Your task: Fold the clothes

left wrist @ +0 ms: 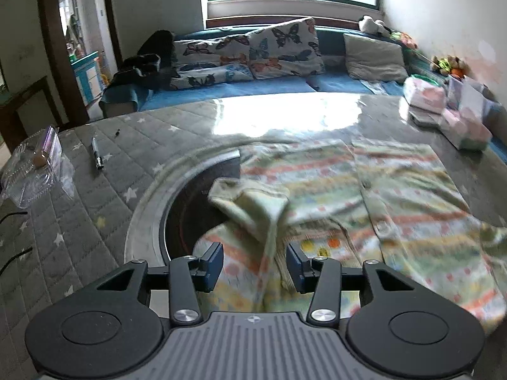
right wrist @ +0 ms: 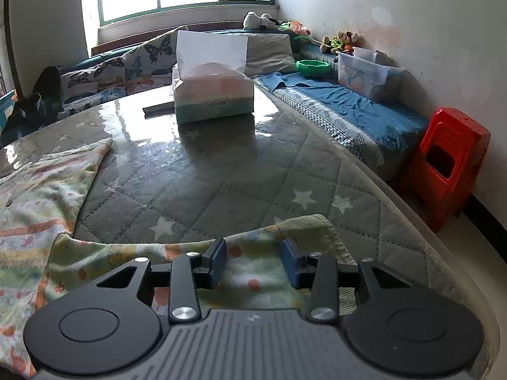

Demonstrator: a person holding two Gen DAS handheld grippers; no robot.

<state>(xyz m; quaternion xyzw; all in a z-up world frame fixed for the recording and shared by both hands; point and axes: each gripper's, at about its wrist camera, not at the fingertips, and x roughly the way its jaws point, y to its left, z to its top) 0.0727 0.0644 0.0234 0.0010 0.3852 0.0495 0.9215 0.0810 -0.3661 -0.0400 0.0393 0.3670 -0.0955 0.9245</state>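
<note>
We're holding the left claw (left wrist: 254, 266) wide open, w/ the shirt's left sleeve (left wrist: 253, 202) just ahead, its cuff end bunched up. The right claw (right wrist: 253, 261) is open too, over the other sleeve (right wrist: 304, 231), which is running sideways. The shirt (left wrist: 396, 196) is lying flat on the table (right wrist: 221, 174). The tissue box (right wrist: 214, 95) is showing one tissue; the clear box (left wrist: 35, 171) is holding sth small.

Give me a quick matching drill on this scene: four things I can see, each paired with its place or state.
1. tissue box
2. pen
3. stool
4. left gripper

A. red, on the floor beside the table
B. open over a raised fold of the garment
C. far end of the table, tissue sticking up
D. lying near the clear plastic container

Pairs: 1-C, 2-D, 3-A, 4-B
</note>
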